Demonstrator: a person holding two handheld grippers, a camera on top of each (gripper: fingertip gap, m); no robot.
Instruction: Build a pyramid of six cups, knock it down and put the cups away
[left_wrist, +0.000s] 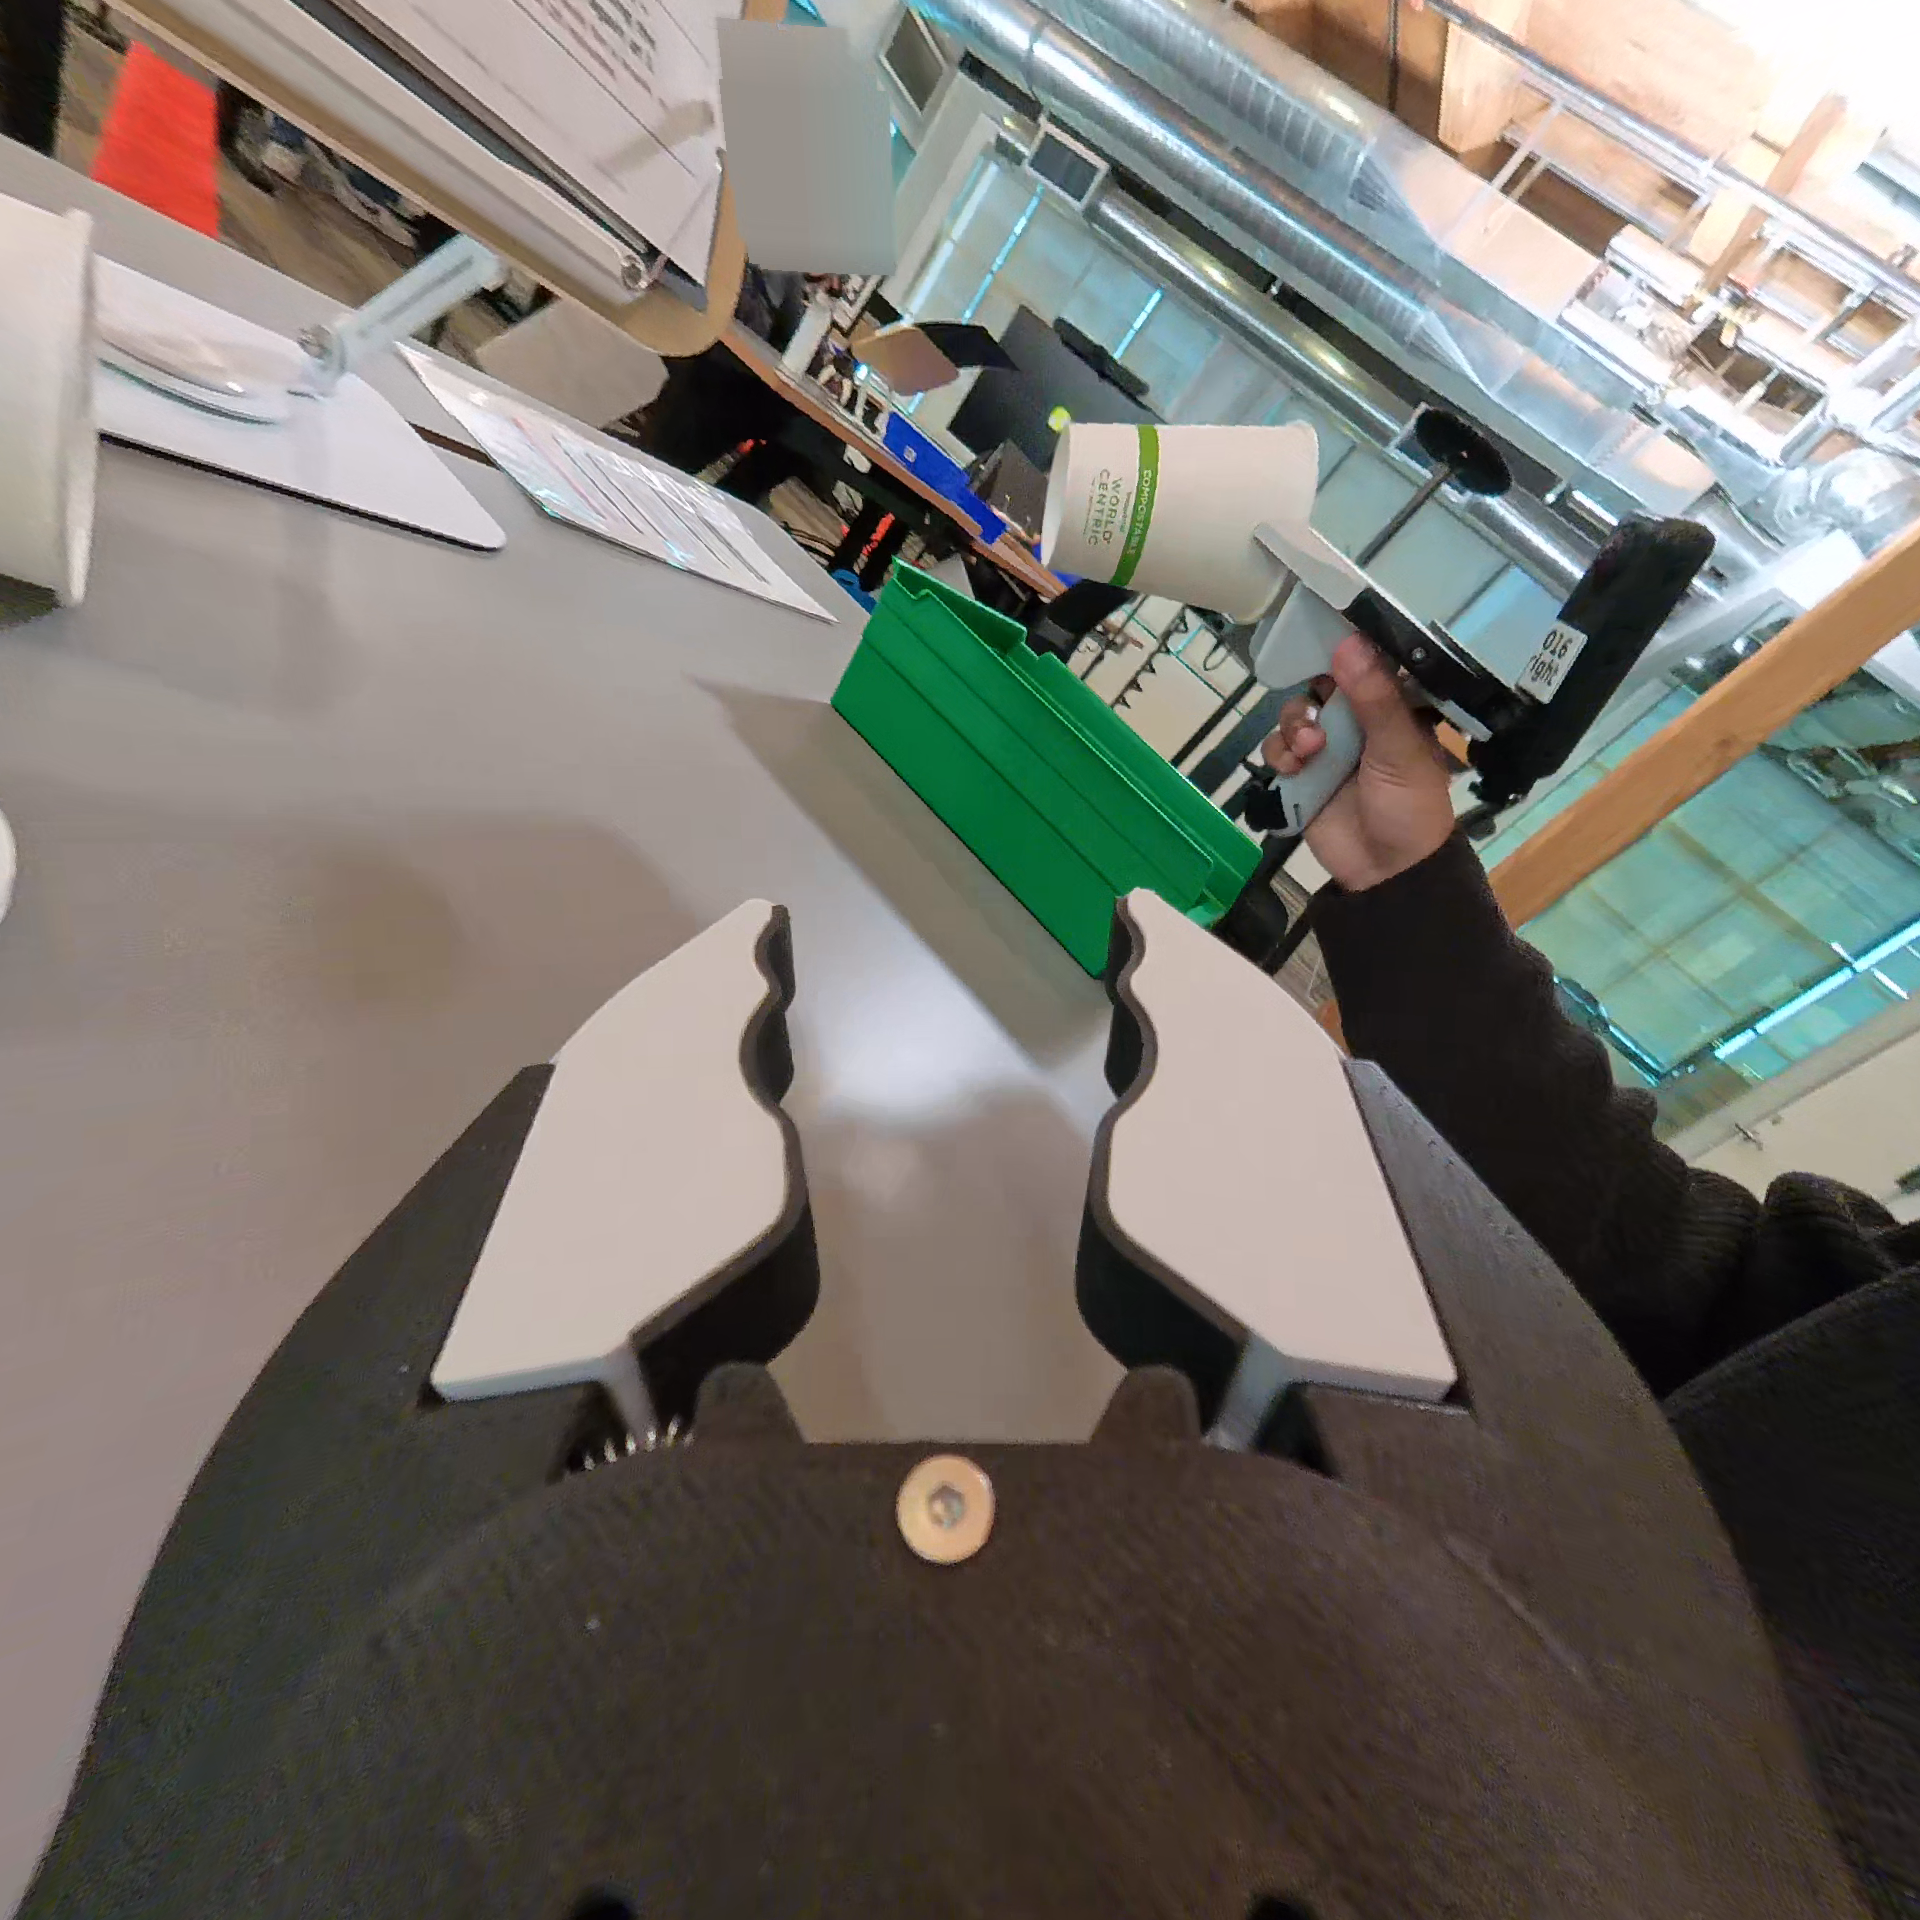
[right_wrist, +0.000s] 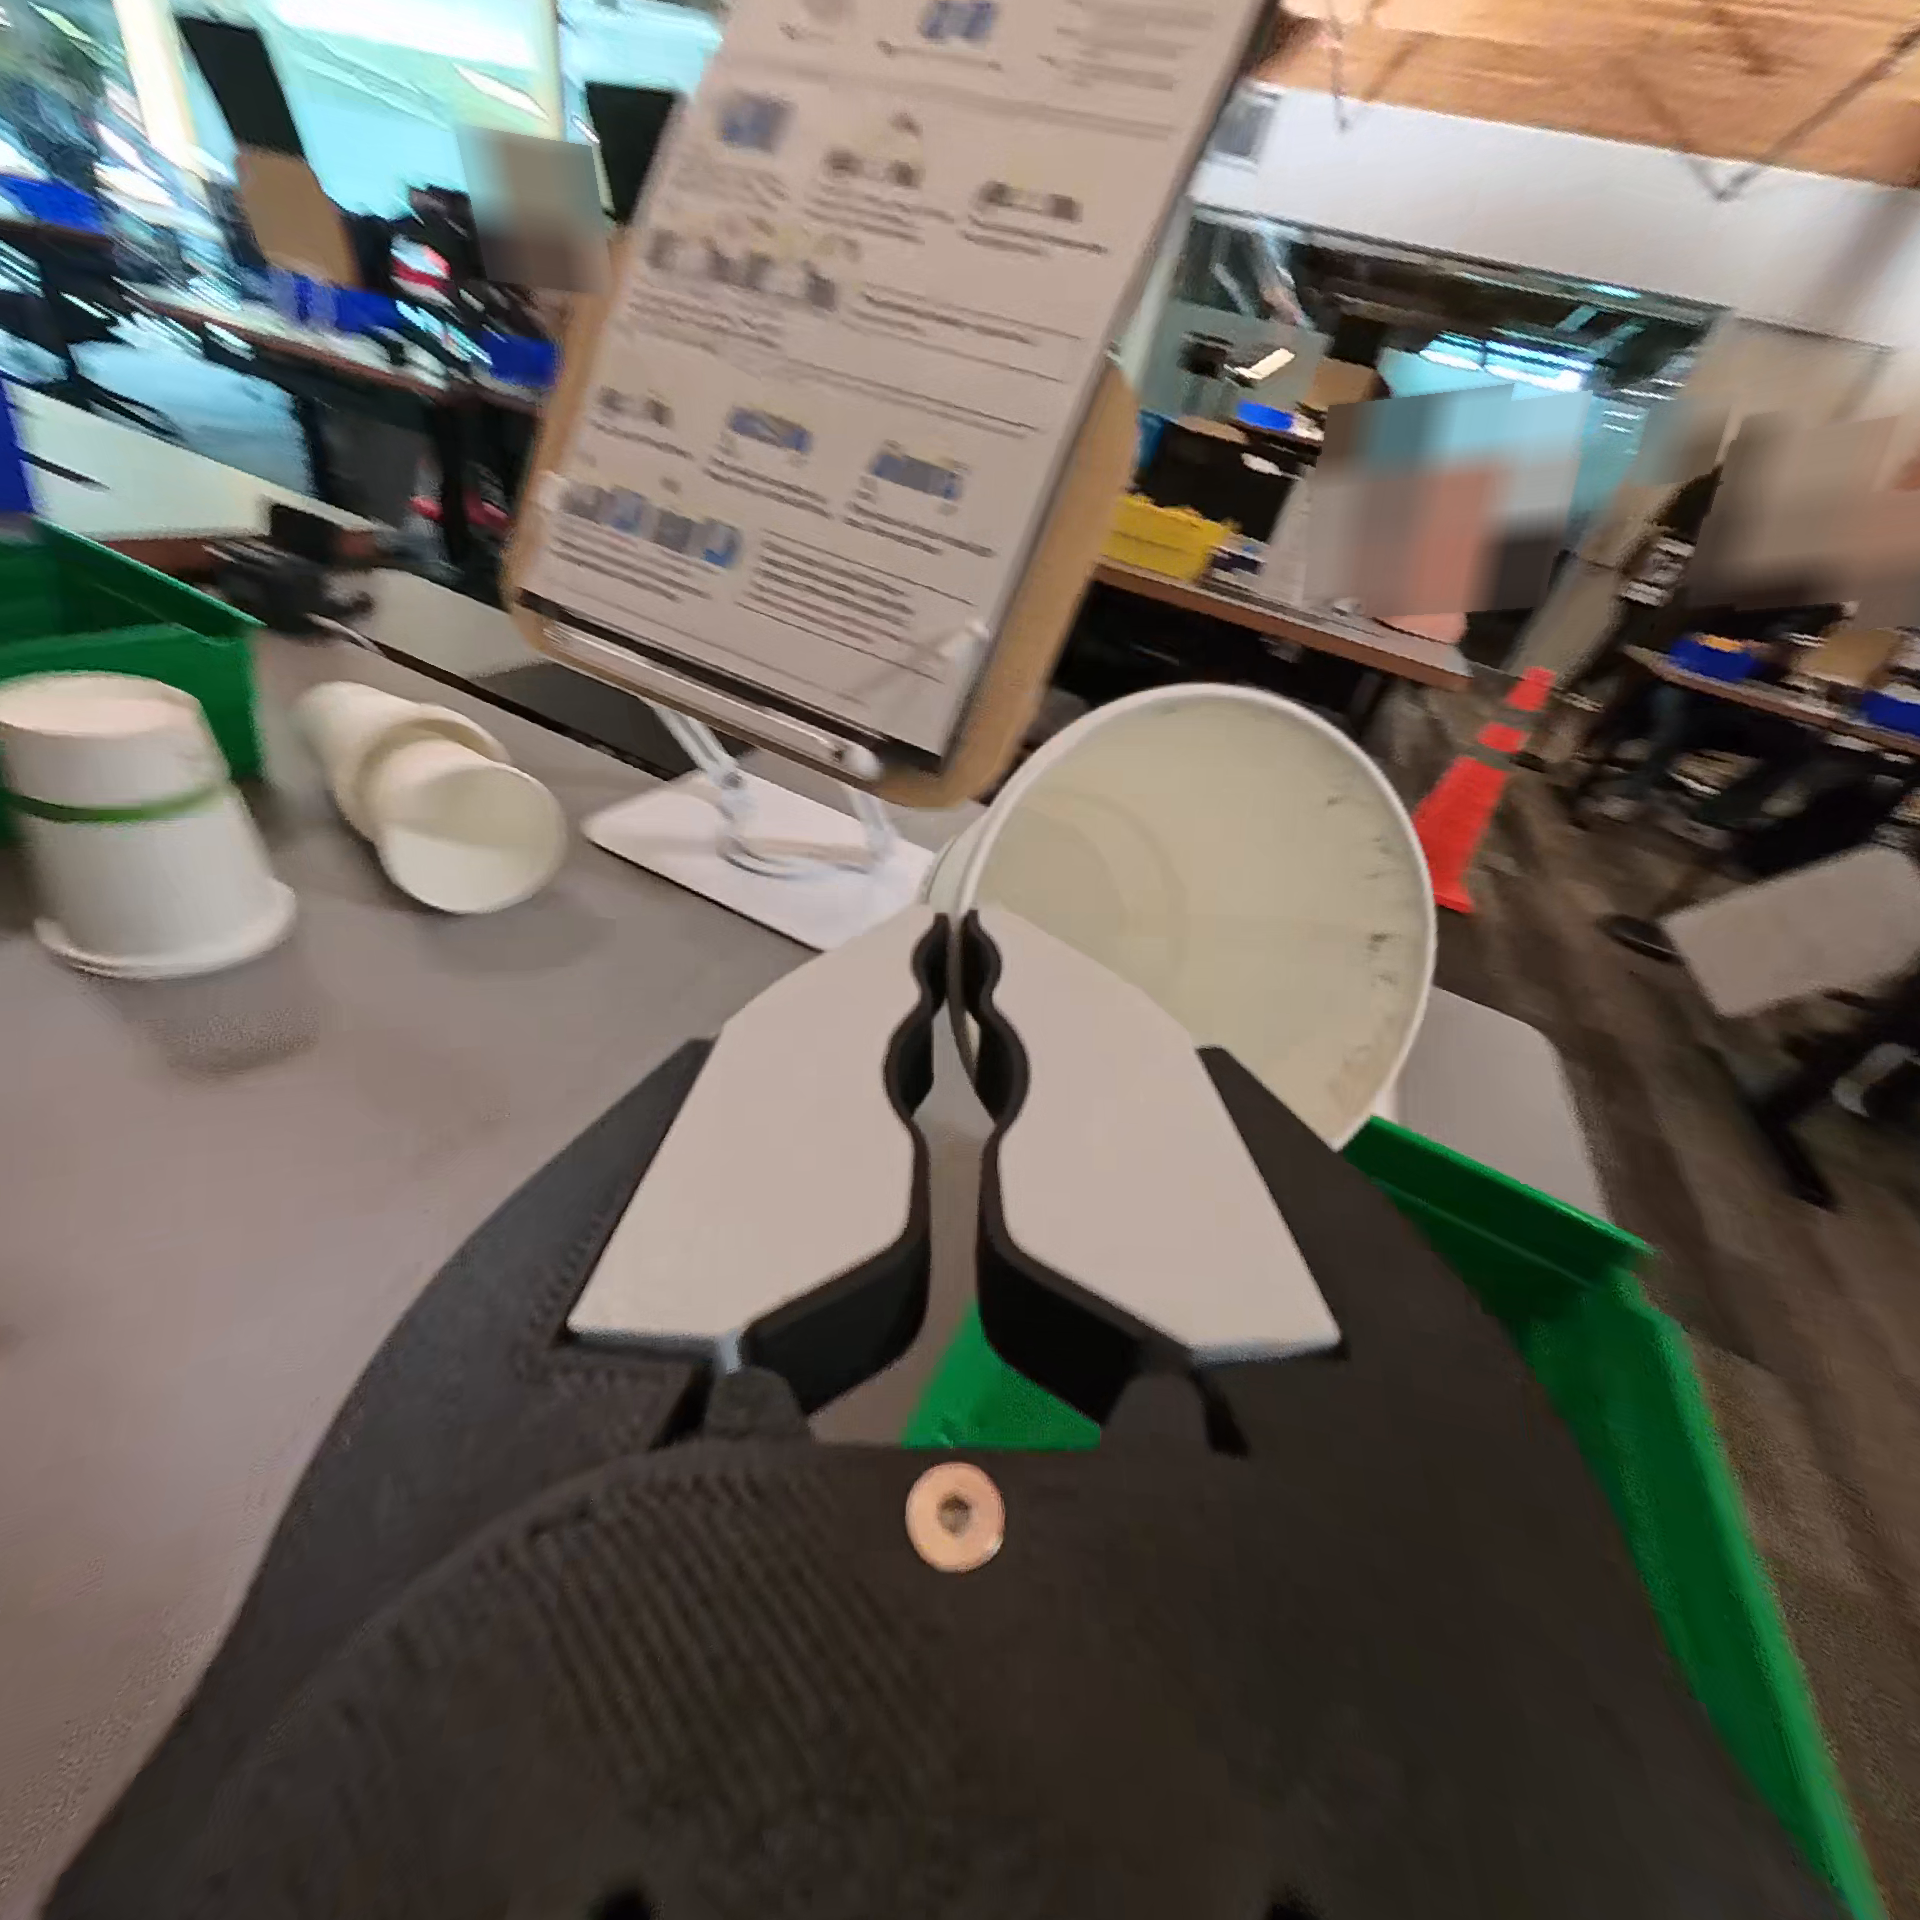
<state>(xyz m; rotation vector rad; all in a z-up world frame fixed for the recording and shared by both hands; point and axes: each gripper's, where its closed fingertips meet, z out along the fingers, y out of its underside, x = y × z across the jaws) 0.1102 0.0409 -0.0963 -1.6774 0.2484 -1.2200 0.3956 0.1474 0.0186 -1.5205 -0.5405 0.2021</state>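
Note:
My left gripper (left_wrist: 945, 914) is open and empty, low over the grey table (left_wrist: 416, 831). My right gripper (right_wrist: 954, 935) is shut on the rim of a white paper cup (right_wrist: 1195, 883) with a green band, its open mouth facing the camera. In the left wrist view that cup (left_wrist: 1174, 509) is held in the air on its side, above a green bin (left_wrist: 1018, 758), by the right gripper (left_wrist: 1288, 561) in a person's hand (left_wrist: 1361, 769). The bin's rim (right_wrist: 1507, 1205) lies under the right gripper.
A sheet on a board on a white stand (right_wrist: 831, 364) stands at the table's far side. An upside-down cup (right_wrist: 135, 831) and nested cups lying down (right_wrist: 436, 800) sit at left by another green bin (right_wrist: 125, 634). A white cup (left_wrist: 42, 405) shows at far left.

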